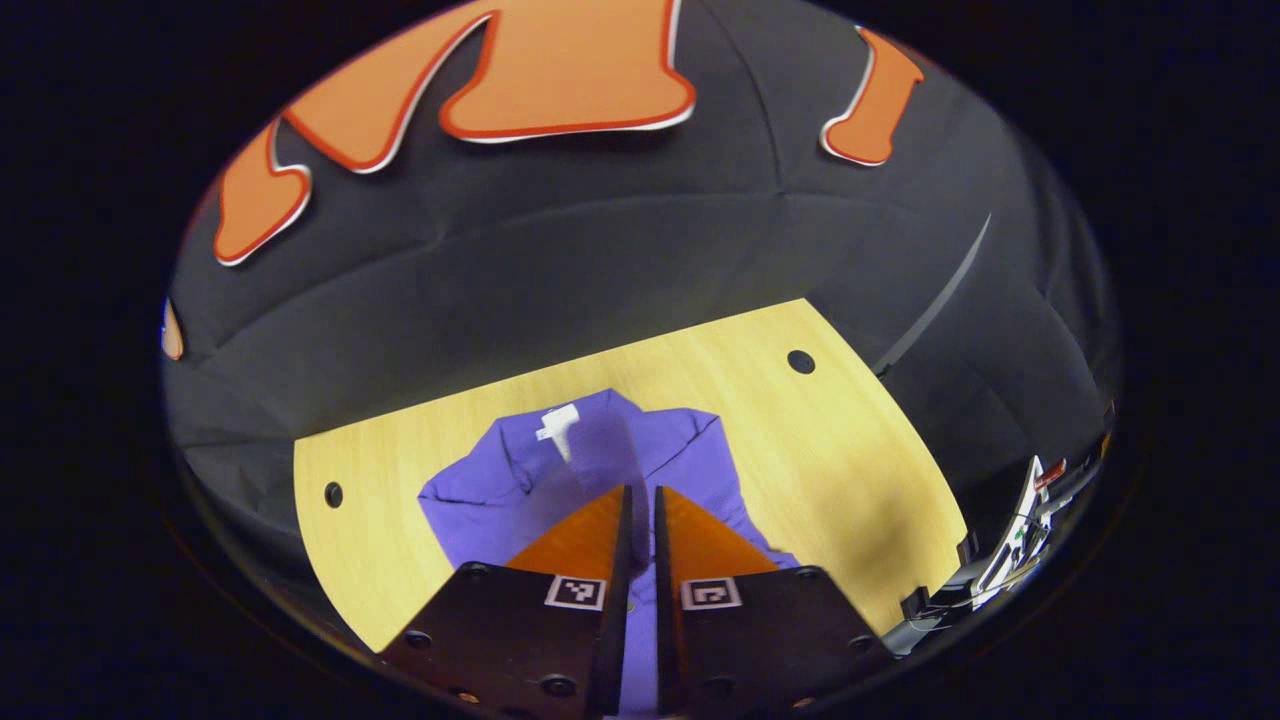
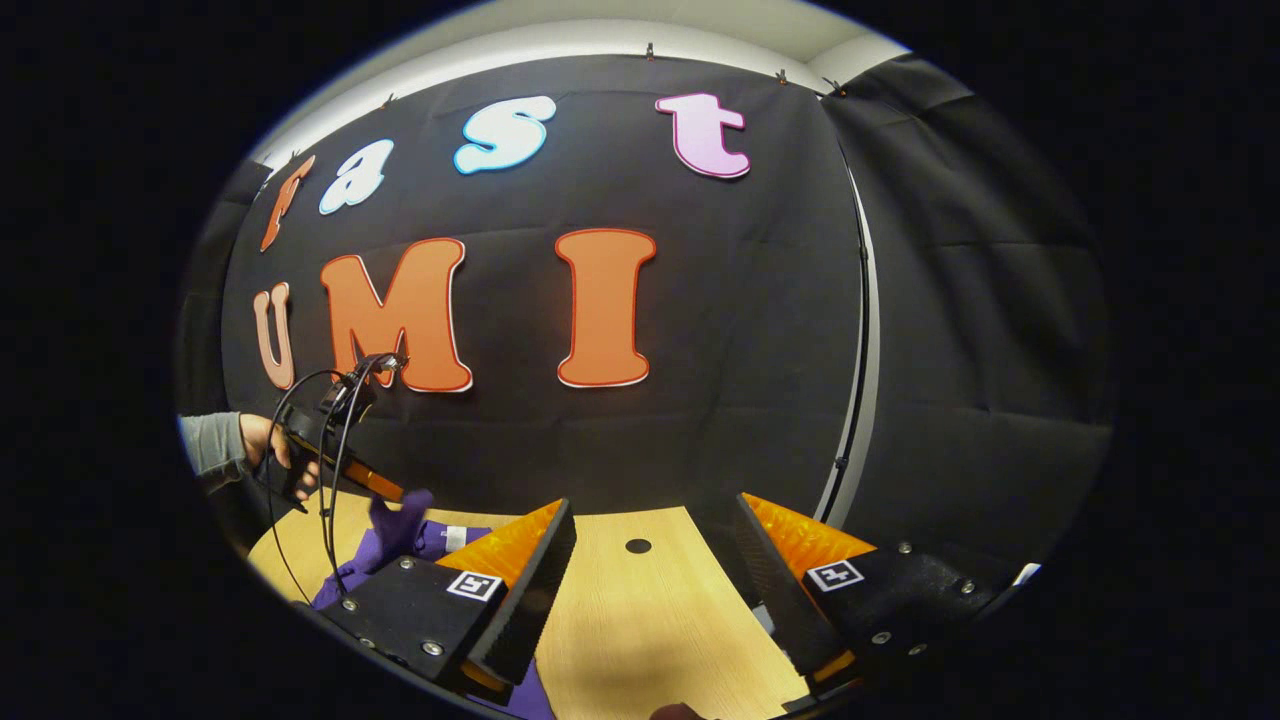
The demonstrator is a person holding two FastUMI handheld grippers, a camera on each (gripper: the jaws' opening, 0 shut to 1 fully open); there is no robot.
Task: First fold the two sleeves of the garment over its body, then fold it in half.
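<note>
Both grippers sit over the table (image 1: 850, 450): left gripper (image 1: 640, 495) pinches the purple shirt (image 1: 480, 500), probably a sleeve; right gripper (image 2: 655, 520) spread wide, nothing in it, bare wood beyond the shirt.

bare desk (image 2: 640, 610) between and ahead of the right gripper's fingers (image 2: 520, 590), passable, purple garment (image 1: 600, 470) bunched ahead of the left gripper's fingers (image 1: 600, 530), open desk either side, booth wall behind closes the far edge
</note>
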